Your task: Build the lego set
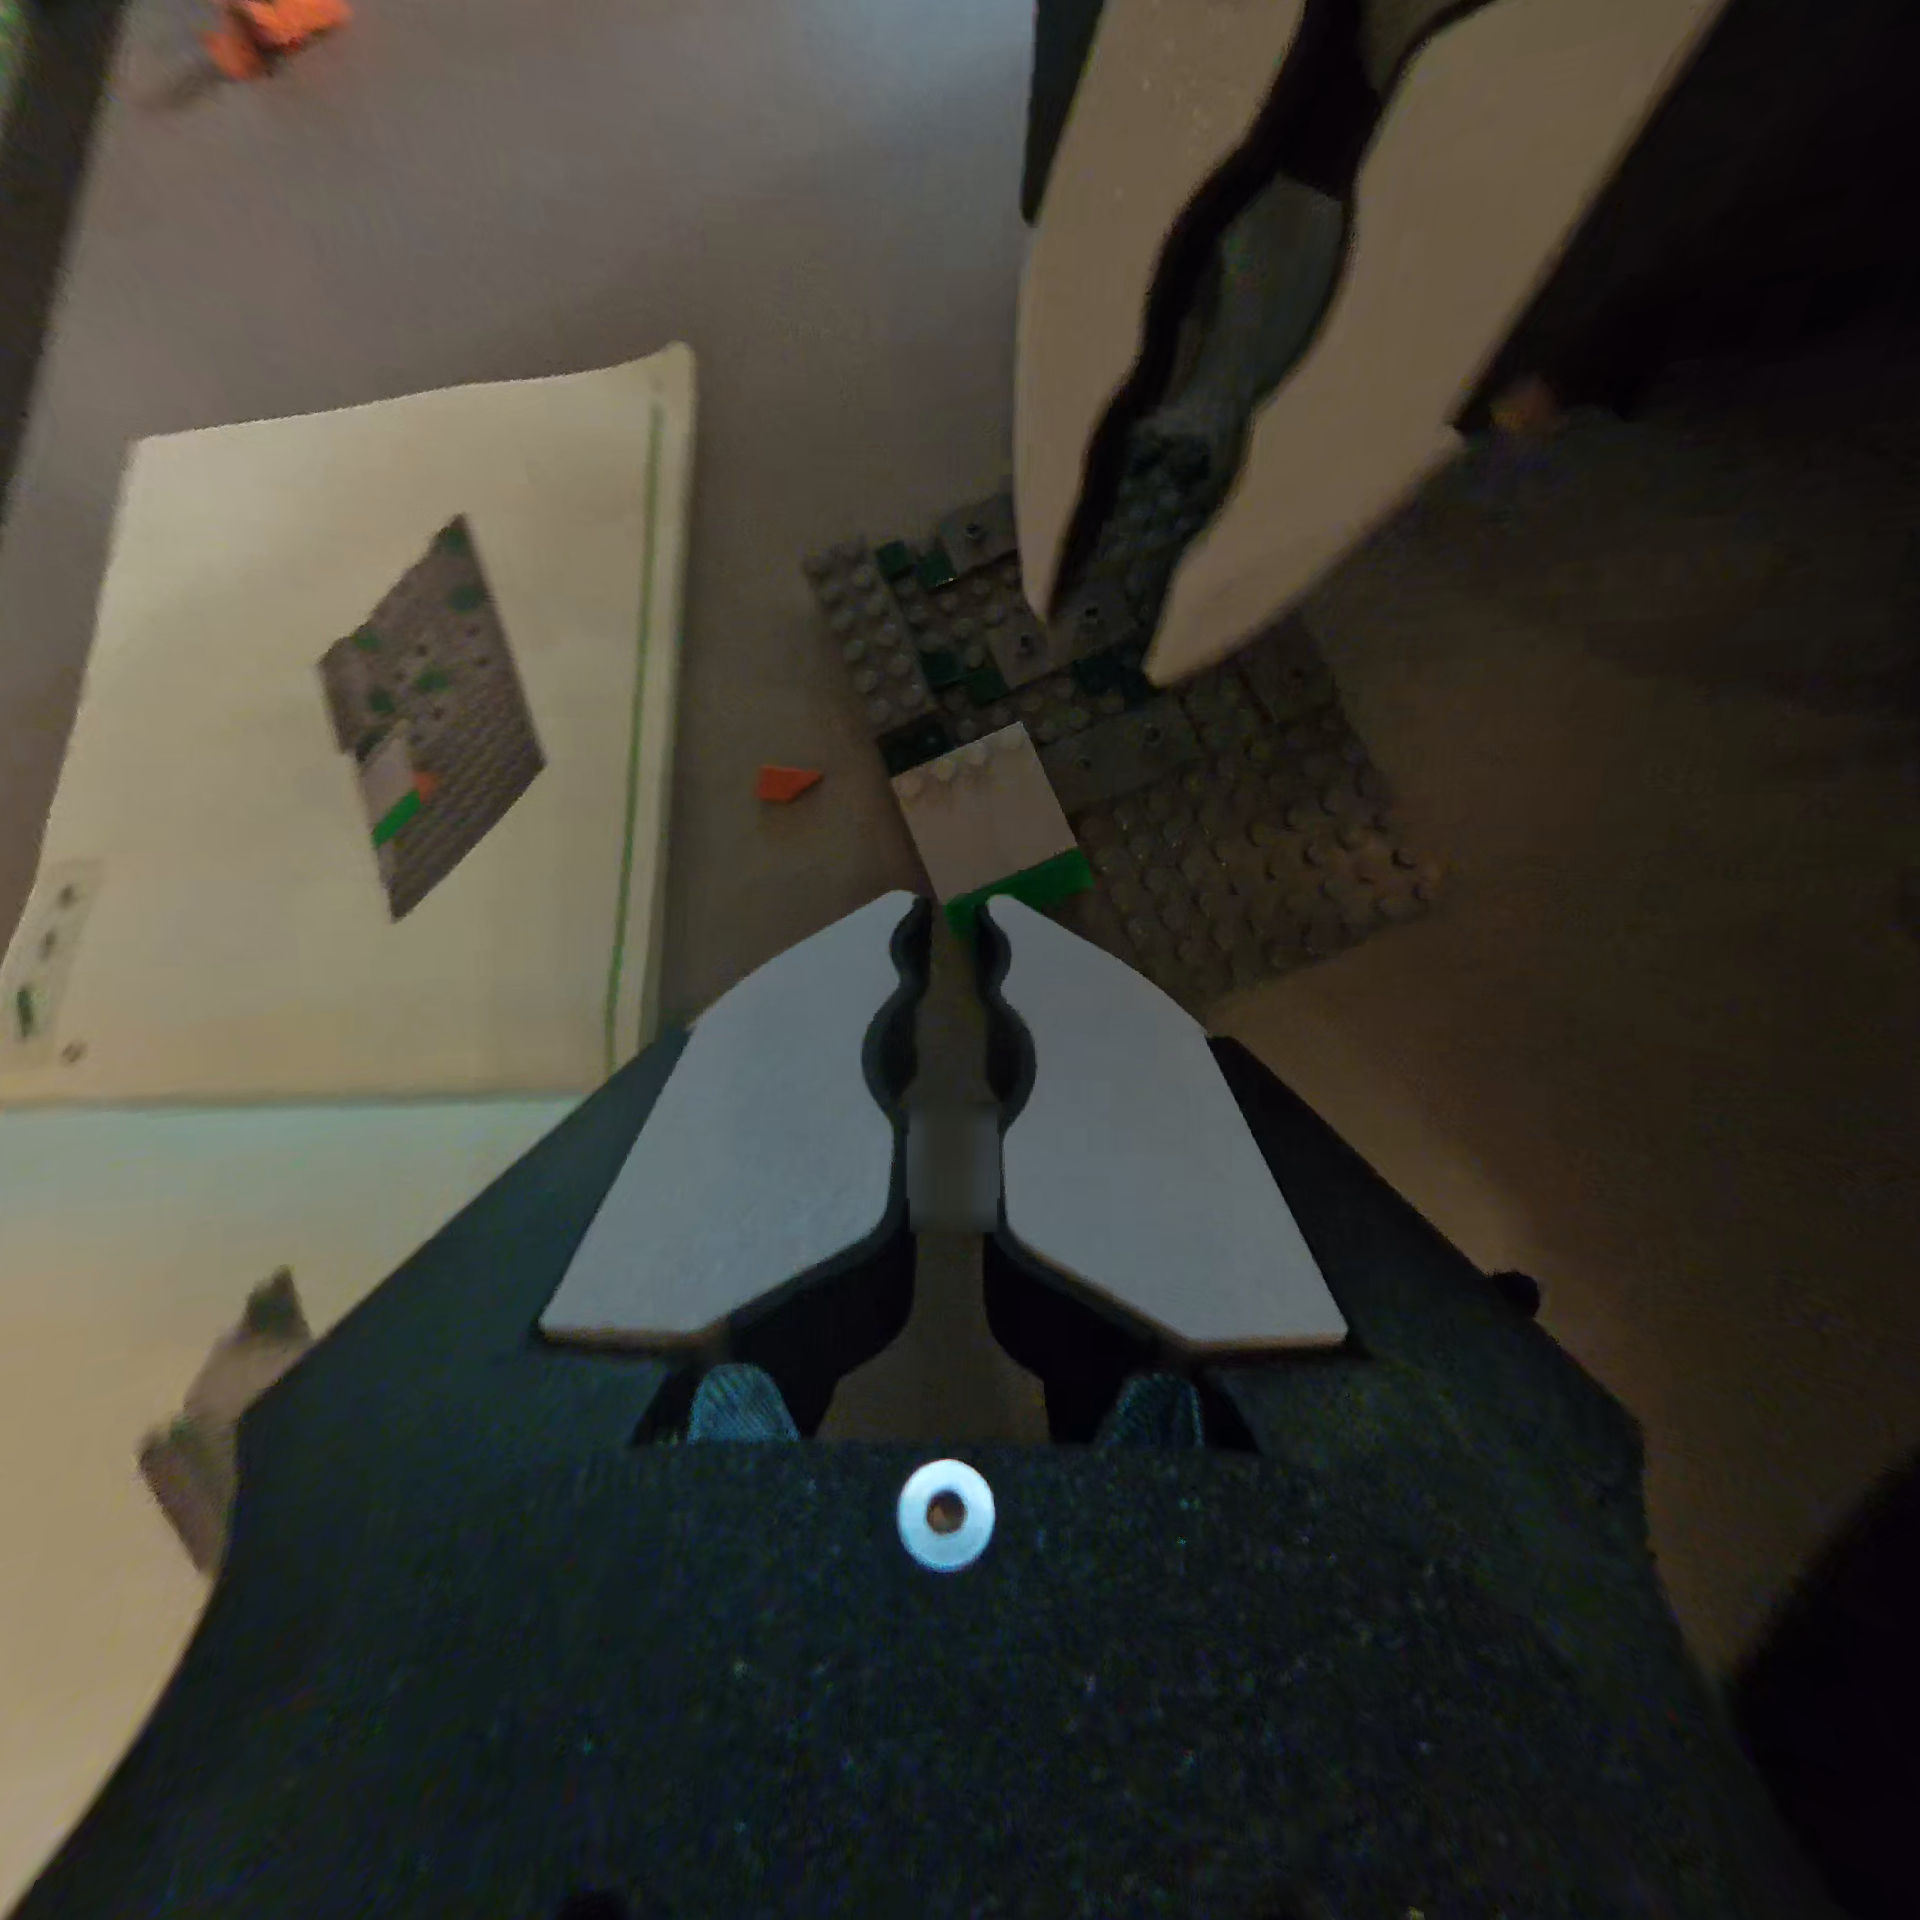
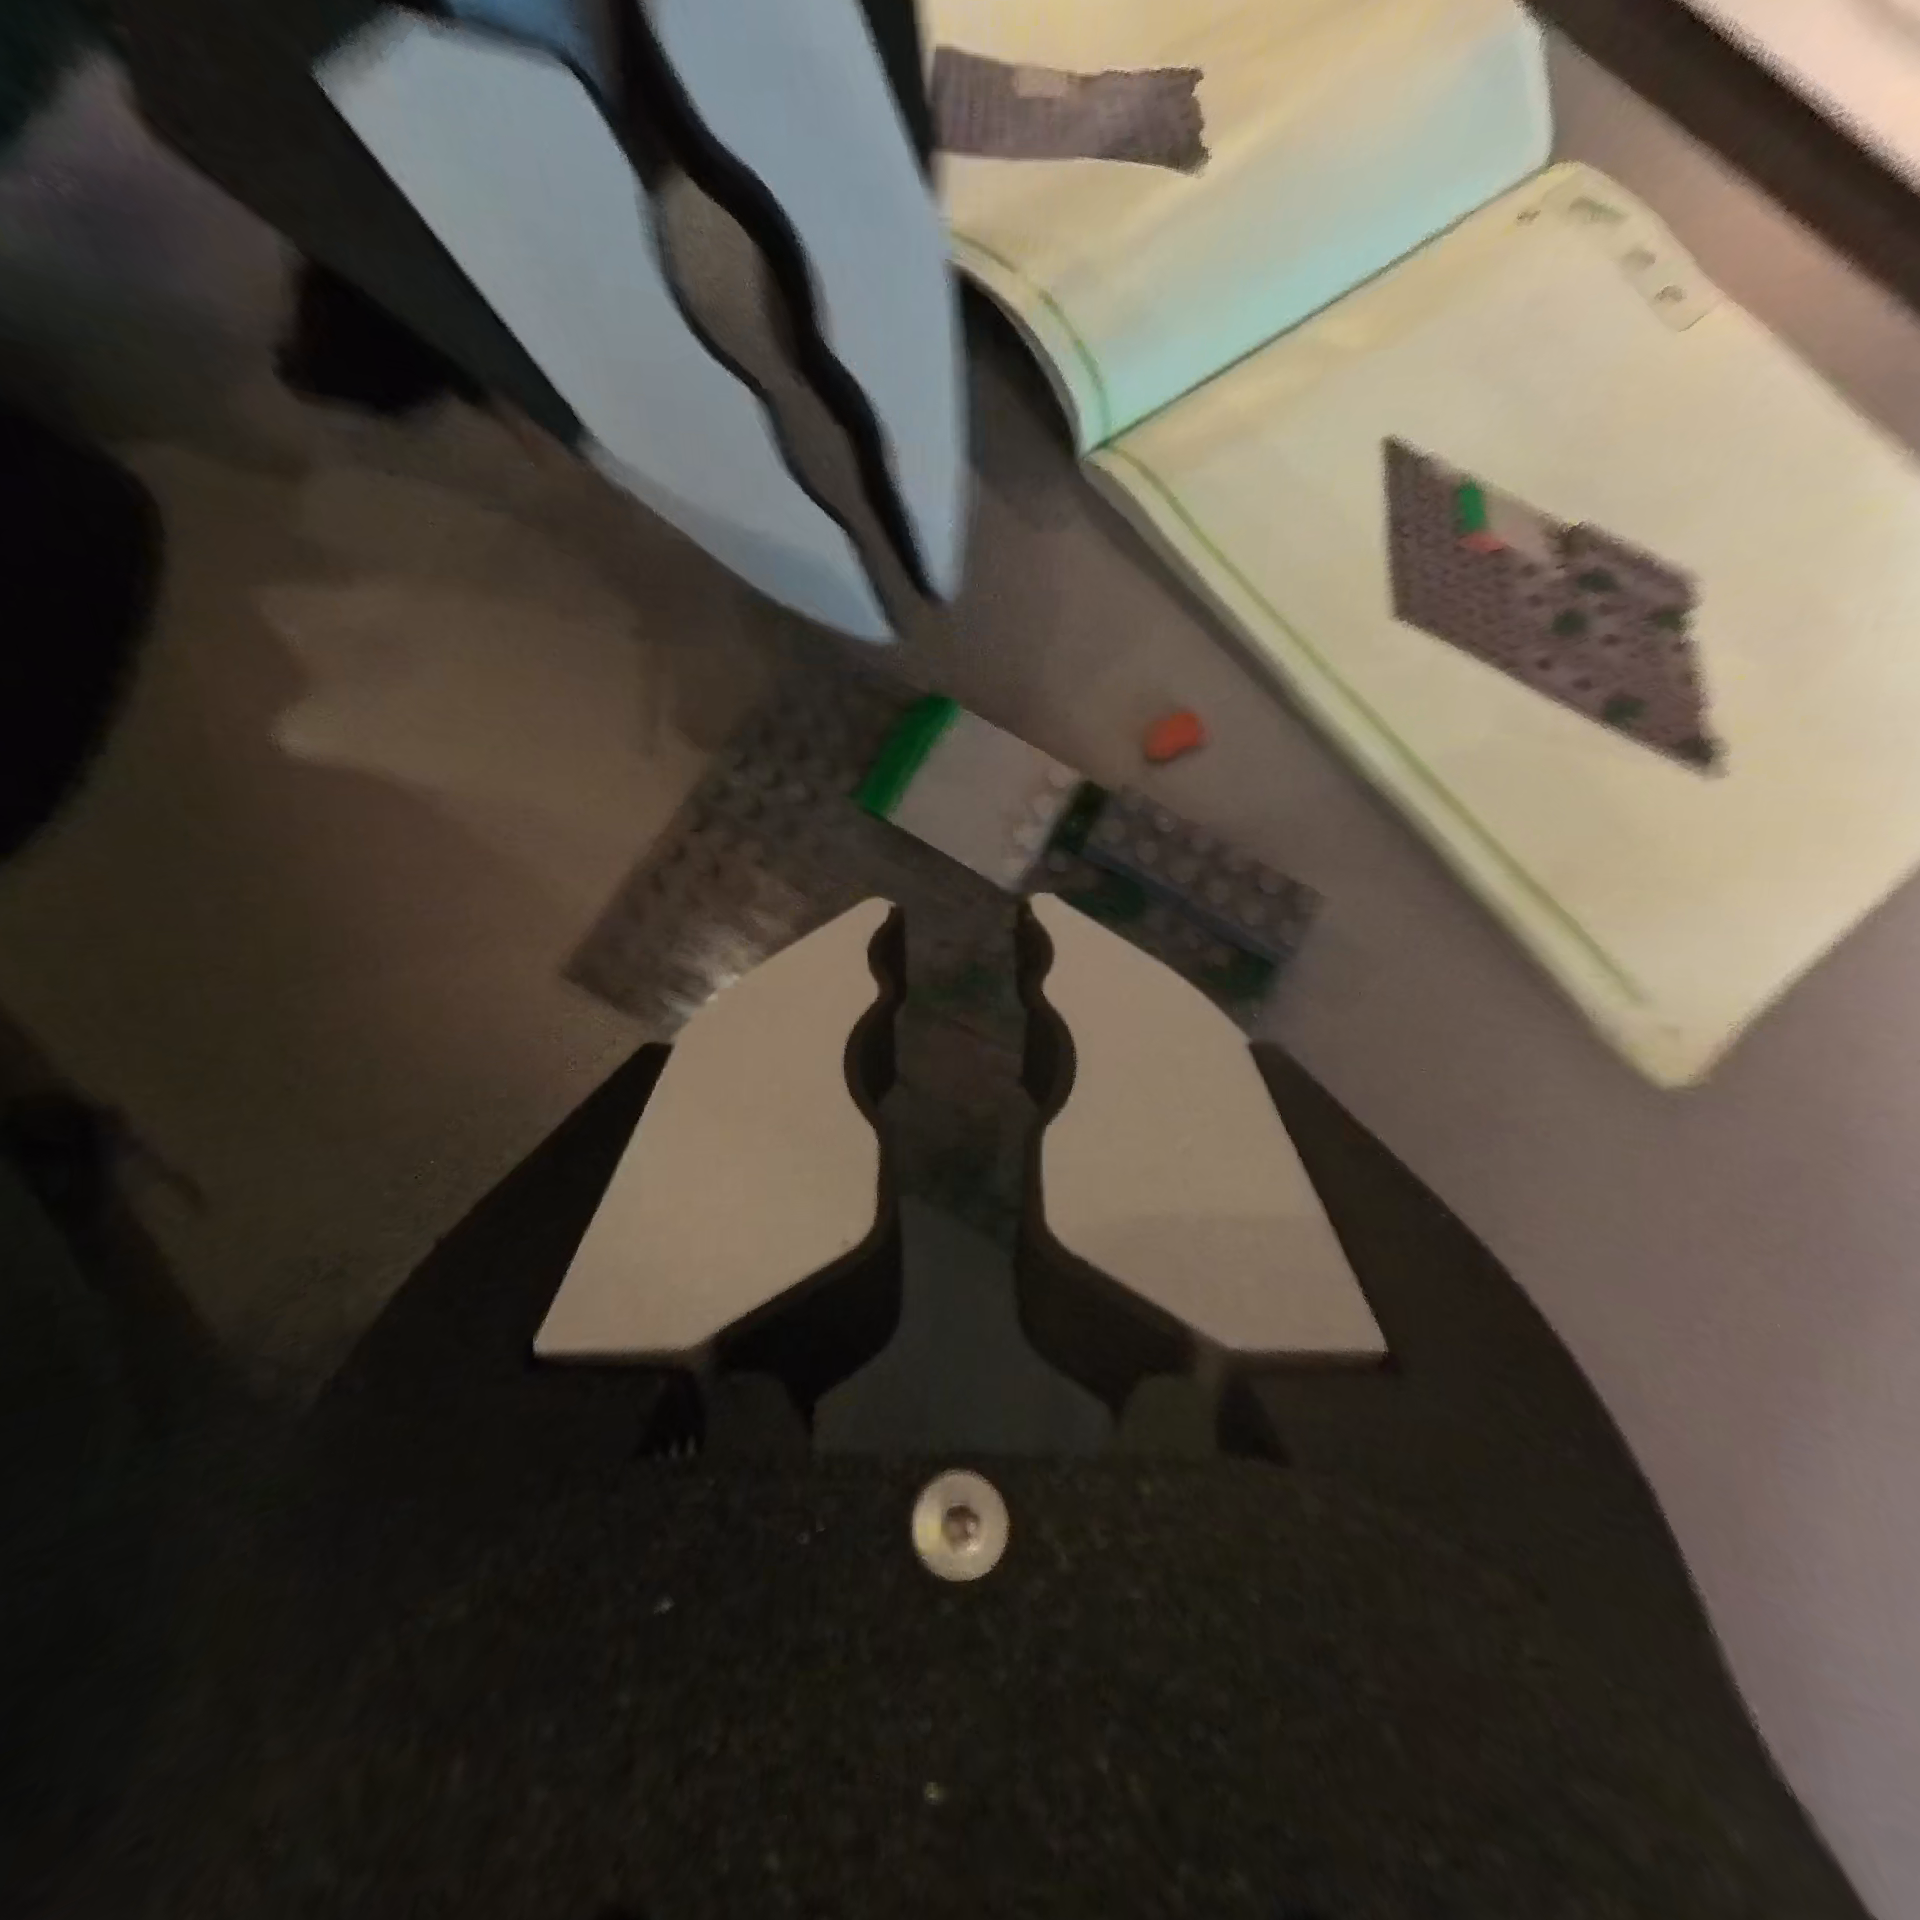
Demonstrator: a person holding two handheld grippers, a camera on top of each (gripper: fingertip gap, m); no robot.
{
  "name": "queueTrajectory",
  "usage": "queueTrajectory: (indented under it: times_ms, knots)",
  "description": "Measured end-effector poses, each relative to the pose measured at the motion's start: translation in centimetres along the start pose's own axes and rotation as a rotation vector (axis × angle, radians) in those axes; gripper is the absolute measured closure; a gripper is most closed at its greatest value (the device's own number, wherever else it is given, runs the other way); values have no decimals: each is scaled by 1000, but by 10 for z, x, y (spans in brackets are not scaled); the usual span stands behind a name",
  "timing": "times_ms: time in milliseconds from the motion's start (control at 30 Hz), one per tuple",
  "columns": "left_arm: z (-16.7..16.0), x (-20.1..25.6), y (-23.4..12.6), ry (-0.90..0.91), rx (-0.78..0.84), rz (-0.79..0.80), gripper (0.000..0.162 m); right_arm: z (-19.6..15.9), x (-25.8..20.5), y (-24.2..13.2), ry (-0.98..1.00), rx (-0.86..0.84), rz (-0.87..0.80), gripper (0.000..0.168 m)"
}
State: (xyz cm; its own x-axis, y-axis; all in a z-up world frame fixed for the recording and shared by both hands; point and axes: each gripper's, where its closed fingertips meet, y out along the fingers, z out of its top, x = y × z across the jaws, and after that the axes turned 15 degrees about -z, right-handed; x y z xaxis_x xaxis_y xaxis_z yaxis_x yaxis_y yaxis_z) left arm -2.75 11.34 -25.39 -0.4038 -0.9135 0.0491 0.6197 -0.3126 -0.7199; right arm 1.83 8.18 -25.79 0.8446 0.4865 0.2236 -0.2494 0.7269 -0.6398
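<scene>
Grey tabletop (image 1: 468,239) w/ build: grey baseplate (image 1: 1247,862) lies flat, green brick (image 1: 1023,883) at its edge nipped by left gripper (image 1: 951,920) prob. for seating, right gripper (image 1: 1107,634) slightly parted, empty, over plate centre; booklet (image 2: 1351,520) fold & orange piece (image 2: 1174,736) seen clearer in right view.

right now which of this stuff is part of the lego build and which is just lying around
In the job:
- grey baseplate
- white tile on it
- green piece at the tile's edge
- open instruction booklet
- left gripper, right gripper

Lying about:
- orange piece on the table beside the baseplate
- orange bits far off
</scene>
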Motion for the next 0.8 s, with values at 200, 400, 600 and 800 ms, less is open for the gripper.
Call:
queueTrajectory:
  times_ms: [200, 400, 600, 800]
  knots:
    - [-11, 26, -16, -127, 74, 63, 153, -11, 42, 5, -496, 53, 68, 142]
    - [-19, 53, -18, -233, 112, 107, 152, -1, 42, 28, -644, 44, 314, 137]
    - [-17, 68, -21, -323, 180, 136, 152, -8, 31, 39, -672, -21, 536, 138]
    - [-16, 63, -16, -395, 247, 127, 151, -11, 29, 37, -614, -23, 626, 152]
